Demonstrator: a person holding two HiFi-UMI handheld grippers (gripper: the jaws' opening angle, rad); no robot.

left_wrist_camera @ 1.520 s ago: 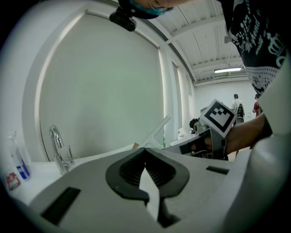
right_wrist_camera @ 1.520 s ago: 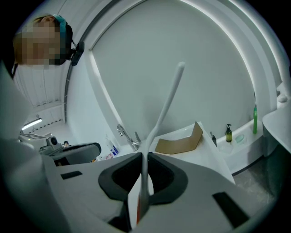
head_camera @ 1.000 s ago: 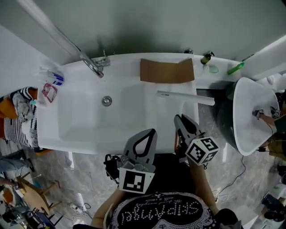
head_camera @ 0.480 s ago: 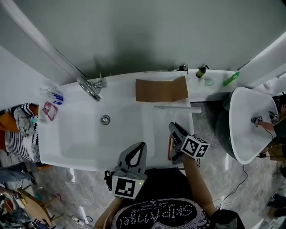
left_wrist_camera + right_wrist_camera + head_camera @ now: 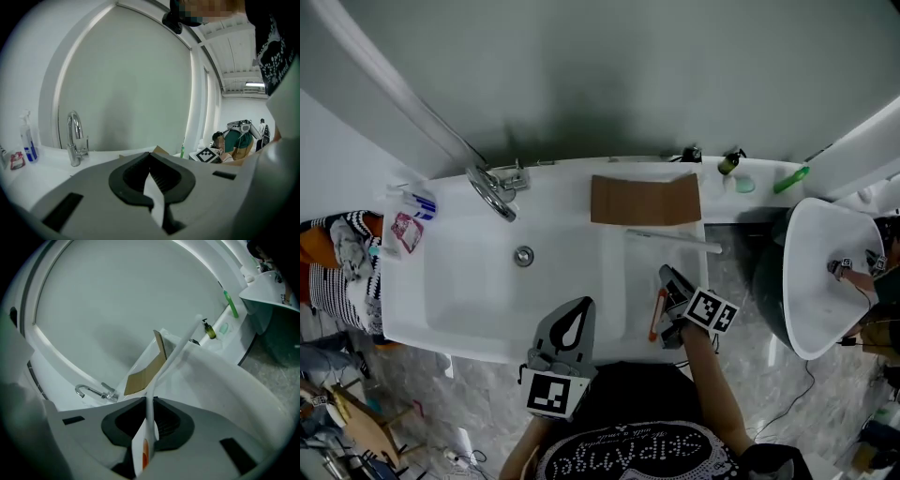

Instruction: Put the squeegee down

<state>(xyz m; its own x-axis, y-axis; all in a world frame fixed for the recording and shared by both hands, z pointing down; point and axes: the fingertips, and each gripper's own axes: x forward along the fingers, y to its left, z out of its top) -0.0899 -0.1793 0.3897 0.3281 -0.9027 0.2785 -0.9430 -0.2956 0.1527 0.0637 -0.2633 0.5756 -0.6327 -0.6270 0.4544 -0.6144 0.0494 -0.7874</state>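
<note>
The squeegee [image 5: 673, 241] was held in the right gripper [image 5: 667, 277], whose jaws were clamped on its handle. In the right gripper view the white shaft of the squeegee [image 5: 171, 362] was seen pinched between the two dark pads, with an orange patch on the part nearest the camera. Its long white blade was stretched across the right part of the white bathtub [image 5: 469, 281], just on the near side of a brown sheet of cardboard [image 5: 644, 200] laid on the far rim. Whether the blade was touching the bathtub could not be told.

The left gripper [image 5: 573, 319] was kept over the near rim of the bathtub, to the left of the right one, with its jaws brought together and nothing between them; this was confirmed in the left gripper view [image 5: 150, 156].

A chrome tap [image 5: 492, 187] was fixed at the far left, a drain [image 5: 523, 255] lay in the bottom of the bathtub, and a small bottle [image 5: 729, 162] stood on the far right ledge.
</note>
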